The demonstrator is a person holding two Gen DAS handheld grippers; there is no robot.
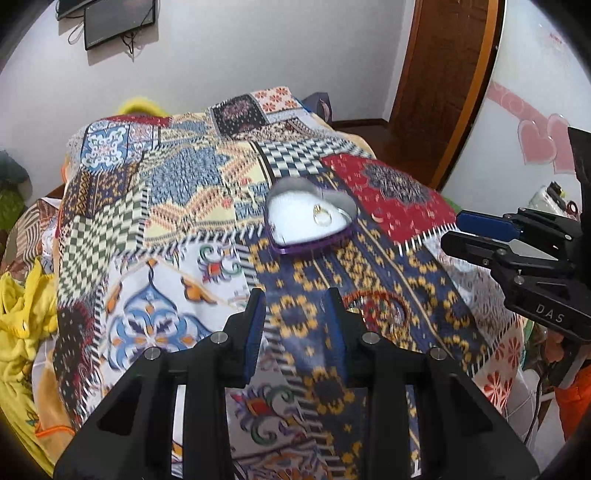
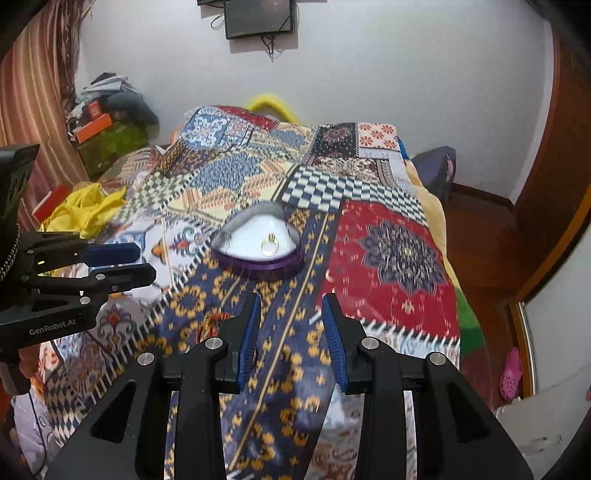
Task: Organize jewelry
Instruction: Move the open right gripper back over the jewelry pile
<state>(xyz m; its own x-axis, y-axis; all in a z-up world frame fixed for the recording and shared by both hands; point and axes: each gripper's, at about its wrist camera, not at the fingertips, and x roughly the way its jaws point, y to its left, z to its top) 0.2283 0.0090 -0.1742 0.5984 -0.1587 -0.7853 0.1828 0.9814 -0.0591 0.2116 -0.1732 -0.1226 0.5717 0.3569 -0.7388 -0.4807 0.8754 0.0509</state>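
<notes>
A purple heart-shaped jewelry box [image 1: 314, 245] with a white lining lies open on the patchwork bedspread [image 1: 177, 184]; it also shows in the right wrist view [image 2: 258, 266]. A gold ring [image 1: 322, 216] lies inside it, seen too in the right wrist view [image 2: 269, 246]. A small gold piece [image 1: 377, 218] lies on the red patch right of the box. My left gripper [image 1: 297, 299] is open and empty, short of the box. My right gripper [image 2: 291, 304] is open and empty, just short of the box. Each gripper shows at the edge of the other's view.
The bed fills the middle of both views. Yellow cloth [image 2: 85, 210] and clutter lie at its left side. A wooden door [image 1: 443, 74] and brown floor [image 2: 476, 236] are to the right. A monitor [image 2: 258, 16] hangs on the far wall.
</notes>
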